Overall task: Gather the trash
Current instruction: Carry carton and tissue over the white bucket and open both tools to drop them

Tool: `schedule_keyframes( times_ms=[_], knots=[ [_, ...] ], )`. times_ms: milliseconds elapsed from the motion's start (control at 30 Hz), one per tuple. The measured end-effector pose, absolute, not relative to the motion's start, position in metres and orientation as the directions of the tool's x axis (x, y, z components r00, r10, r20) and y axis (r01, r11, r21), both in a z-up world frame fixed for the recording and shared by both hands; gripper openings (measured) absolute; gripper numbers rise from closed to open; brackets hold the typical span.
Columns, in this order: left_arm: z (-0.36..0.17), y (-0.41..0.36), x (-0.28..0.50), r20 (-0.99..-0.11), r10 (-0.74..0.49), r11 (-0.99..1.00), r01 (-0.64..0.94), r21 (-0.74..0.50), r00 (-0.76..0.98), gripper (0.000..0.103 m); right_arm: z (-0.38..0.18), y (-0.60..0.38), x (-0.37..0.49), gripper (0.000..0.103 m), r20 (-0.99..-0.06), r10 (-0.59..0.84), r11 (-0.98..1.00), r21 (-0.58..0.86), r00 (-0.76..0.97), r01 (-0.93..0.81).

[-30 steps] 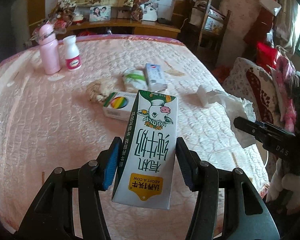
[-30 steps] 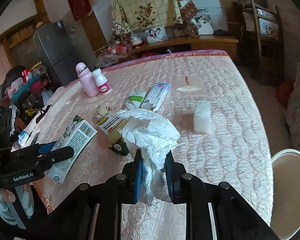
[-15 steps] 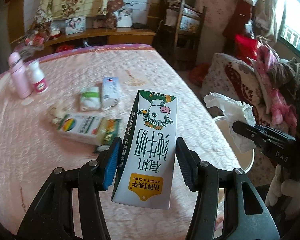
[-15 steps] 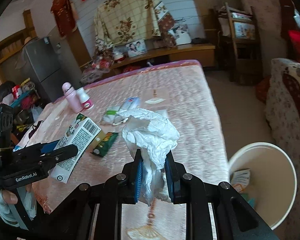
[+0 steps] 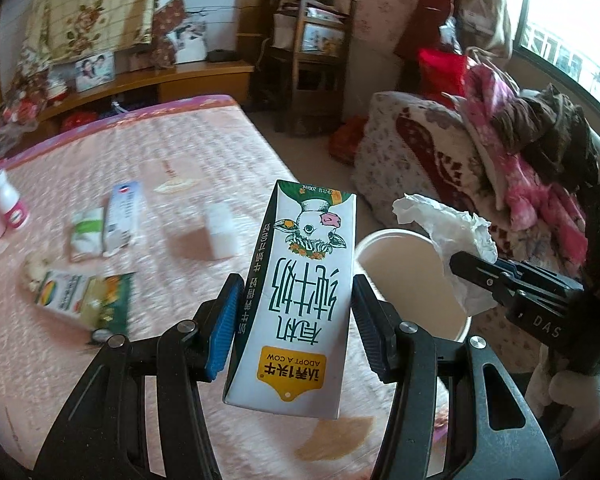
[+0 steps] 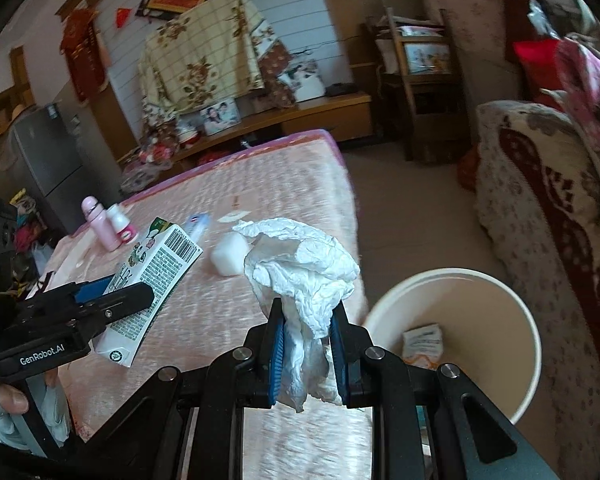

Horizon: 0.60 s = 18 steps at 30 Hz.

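Jaws clamped on trash on both sides: the left gripper (image 5: 294,316) pinches a milk carton (image 5: 300,292) between its blue pads, the carton printed with a cow and standing upside down at the centre of the left wrist frame, while the right gripper (image 6: 306,354) is squeezed tight on a crumpled white tissue (image 6: 300,276) that billows above its fingertips at the centre of the right wrist frame.

A white bin (image 6: 516,312) sits on the floor at the lower right of the right wrist frame, just off the corner of a pink quilted bed (image 6: 300,176); a scrap of packaging (image 6: 422,342) lies at its bottom. In the left wrist frame the same bin (image 5: 384,240) appears right of the carton, with the tissue (image 5: 452,228) hanging over its rim area from the right edge.

Left on the bed, at the left of the left wrist frame: a blue-and-white box (image 5: 122,216), a green-and-white packet (image 5: 86,232), a box with a rainbow mark (image 5: 66,294), a green wrapper (image 5: 110,304) and a white block (image 5: 222,232) nearer the centre. A pink bottle (image 6: 100,226) and a small white bottle (image 6: 120,224) stand together at the middle left of the right wrist frame. What the beige lump at the far left of the left wrist frame is cannot be told through the blur.

A floral sofa (image 6: 540,200) piled with clothes fills the right side.
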<state>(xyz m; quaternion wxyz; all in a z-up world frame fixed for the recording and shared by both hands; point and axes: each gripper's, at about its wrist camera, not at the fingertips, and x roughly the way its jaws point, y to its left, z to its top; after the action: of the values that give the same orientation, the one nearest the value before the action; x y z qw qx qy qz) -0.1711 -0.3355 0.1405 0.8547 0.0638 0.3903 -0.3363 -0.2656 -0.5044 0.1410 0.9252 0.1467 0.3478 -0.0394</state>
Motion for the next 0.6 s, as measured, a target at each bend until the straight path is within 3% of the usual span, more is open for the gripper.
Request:
schedule_keyframes(
  times_ms=[600],
  knots=[
    [0.119,-0.424,-0.182,-0.741,-0.568,0.687,0.703,-0.187,0.358,0.053,0.118,-0.578,-0.298,0.020,-0.700,-0.076,0.902,0.255,0.711,0.347]
  ],
)
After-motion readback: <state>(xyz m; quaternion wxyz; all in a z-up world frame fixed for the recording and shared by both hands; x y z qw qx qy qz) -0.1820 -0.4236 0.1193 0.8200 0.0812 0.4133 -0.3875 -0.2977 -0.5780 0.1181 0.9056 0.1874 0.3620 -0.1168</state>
